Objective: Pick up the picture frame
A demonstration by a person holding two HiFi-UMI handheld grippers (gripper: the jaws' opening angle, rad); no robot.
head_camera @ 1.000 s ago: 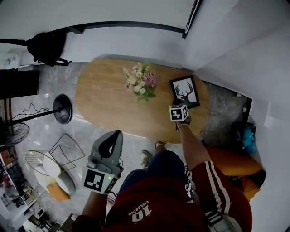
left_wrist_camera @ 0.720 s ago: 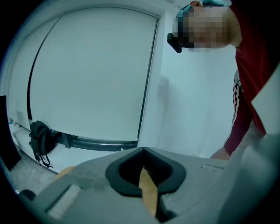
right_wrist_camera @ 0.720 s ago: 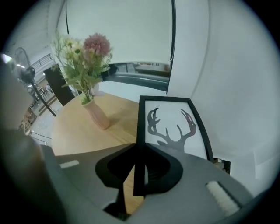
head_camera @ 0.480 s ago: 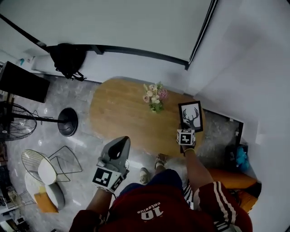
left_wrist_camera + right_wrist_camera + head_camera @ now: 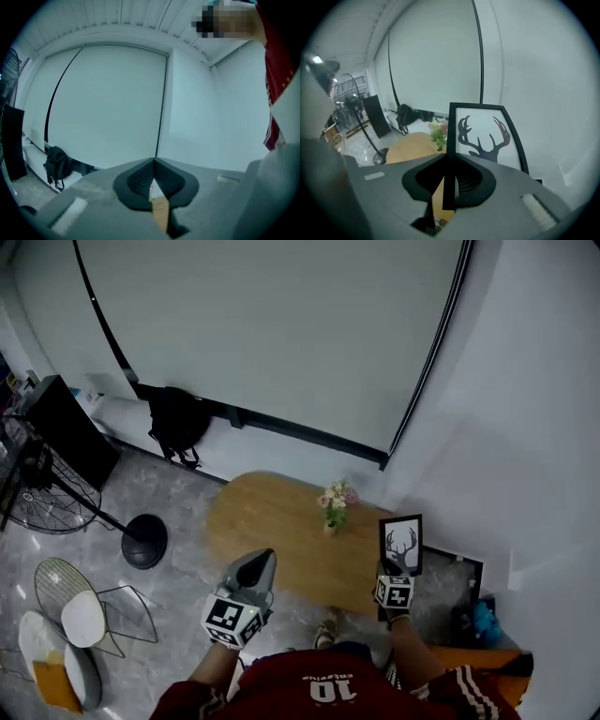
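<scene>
Right gripper view: right gripper (image 5: 448,160), jaws clamped on left edge of black deer-print picture frame (image 5: 485,136), above oval wooden table (image 5: 410,147); left gripper (image 5: 153,161), jaws together, empty.

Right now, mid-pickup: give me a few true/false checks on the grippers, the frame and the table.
1. The right gripper is shut on the edge of the picture frame. True.
2. The left gripper holds the flowers. False: its jaws are together with nothing between them, and the flowers stand on the table.
3. The picture frame lies flat on the table. False: it is held upright, clear of the tabletop.
4. The picture in the frame shows a dark set of antlers on white. True.
</scene>
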